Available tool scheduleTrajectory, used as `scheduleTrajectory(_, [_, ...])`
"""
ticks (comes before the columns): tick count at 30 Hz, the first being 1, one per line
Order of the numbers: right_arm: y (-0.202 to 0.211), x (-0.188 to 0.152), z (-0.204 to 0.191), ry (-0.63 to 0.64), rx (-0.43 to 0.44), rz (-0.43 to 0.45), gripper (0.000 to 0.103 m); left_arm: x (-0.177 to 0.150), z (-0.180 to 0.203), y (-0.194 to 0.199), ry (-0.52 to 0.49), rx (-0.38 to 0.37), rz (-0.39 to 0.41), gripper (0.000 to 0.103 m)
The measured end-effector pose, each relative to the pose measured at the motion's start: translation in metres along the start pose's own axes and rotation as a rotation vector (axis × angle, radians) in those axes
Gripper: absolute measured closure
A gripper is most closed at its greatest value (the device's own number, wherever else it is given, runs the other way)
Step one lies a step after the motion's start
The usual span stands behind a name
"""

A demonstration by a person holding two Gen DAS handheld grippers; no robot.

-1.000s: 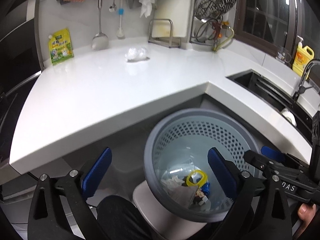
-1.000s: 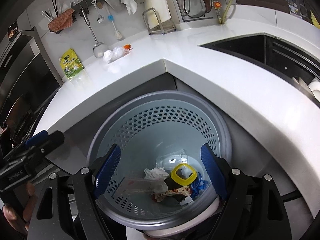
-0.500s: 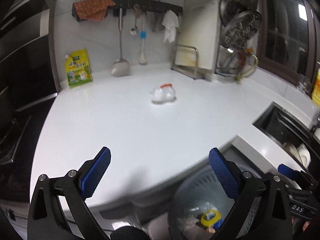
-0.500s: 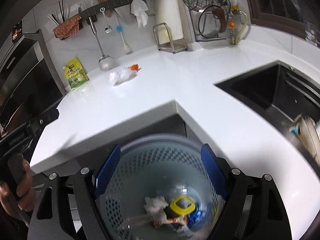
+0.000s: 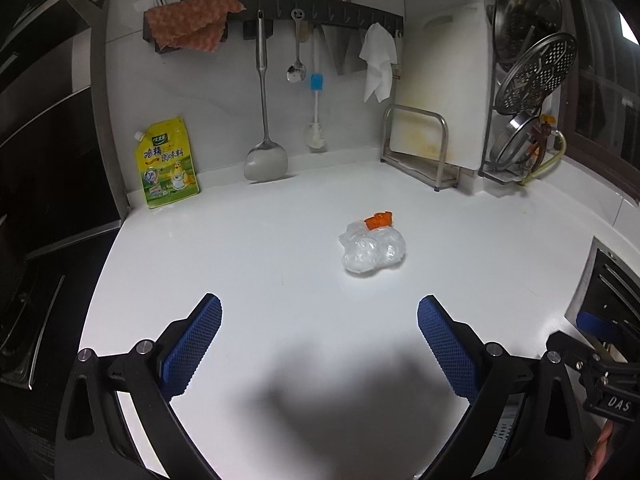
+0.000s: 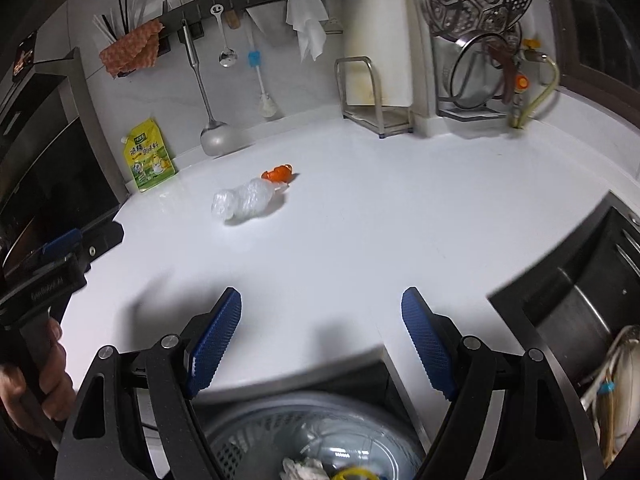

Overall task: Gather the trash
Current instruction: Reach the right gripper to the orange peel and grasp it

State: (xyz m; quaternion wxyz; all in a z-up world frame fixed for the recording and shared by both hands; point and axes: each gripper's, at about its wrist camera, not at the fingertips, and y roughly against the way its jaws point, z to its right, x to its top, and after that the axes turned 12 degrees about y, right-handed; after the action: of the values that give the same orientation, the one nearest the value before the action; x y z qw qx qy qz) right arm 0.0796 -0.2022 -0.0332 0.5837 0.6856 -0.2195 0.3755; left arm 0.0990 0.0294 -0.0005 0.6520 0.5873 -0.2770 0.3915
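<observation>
Now both hand-held grippers, left (image 5: 319, 344) and right (image 6: 321, 338), hang released over the near table (image 5: 240, 264), the crumpled wrap (image 5: 373, 250) lying mid-table by an orange scrap (image 5: 379, 219); best straddled squarely before closing.

Home kitchen (hanging spatula (image 5: 264, 128), sink (image 6: 580, 300))
</observation>
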Motion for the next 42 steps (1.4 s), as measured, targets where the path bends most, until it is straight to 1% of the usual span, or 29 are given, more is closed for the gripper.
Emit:
scheduleTrajectory(7, [-0.047, 0.045, -0.01, 0.058, 0.015, -0.009, 0.024, 0.02, -0.004, -0.038, 0.015, 0.017, -0.032, 0.006])
scheduleTrajectory(13, [-0.098, 0.077, -0.011, 0.095, 0.036, -0.05, 0.024, 0.033, -0.007, -0.063, 0.006, 0.037, -0.041, 0.006])
scheduleTrajectory(18, [-0.132, 0.103, -0.011, 0.106, 0.063, -0.069, 0.024, 0.037, -0.013, -0.083, 0.021, 0.051, -0.06, 0.006])
scheduleTrajectory(23, [-0.171, 0.125, -0.008, 0.113, 0.083, -0.123, 0.024, 0.037, -0.015, -0.093, 0.025, 0.051, -0.073, 0.006])
scheduleTrajectory(26, [-0.189, 0.133, -0.008, 0.118, 0.091, -0.147, 0.024, 0.036, -0.016, -0.097, 0.025, 0.049, -0.088, 0.006])
scheduleTrajectory(29, [-0.206, 0.14, -0.005, 0.099, 0.127, -0.171, 0.024, 0.035, -0.017, -0.1, 0.024, 0.051, -0.093, 0.006])
scheduleTrajectory(37, [-0.237, 0.153, -0.011, 0.087, 0.142, -0.215, 0.024, 0.034, -0.015, -0.103, 0.018, 0.042, -0.104, 0.006])
scheduleTrajectory(40, [-0.247, 0.155, -0.017, 0.102, 0.131, -0.238, 0.024, 0.034, -0.013, -0.102, 0.008, 0.044, -0.1, 0.006])
scheduleTrajectory(42, [-0.249, 0.155, -0.02, 0.116, 0.116, -0.236, 0.025, 0.034, -0.013, -0.102, 0.006, 0.044, -0.098, 0.007])
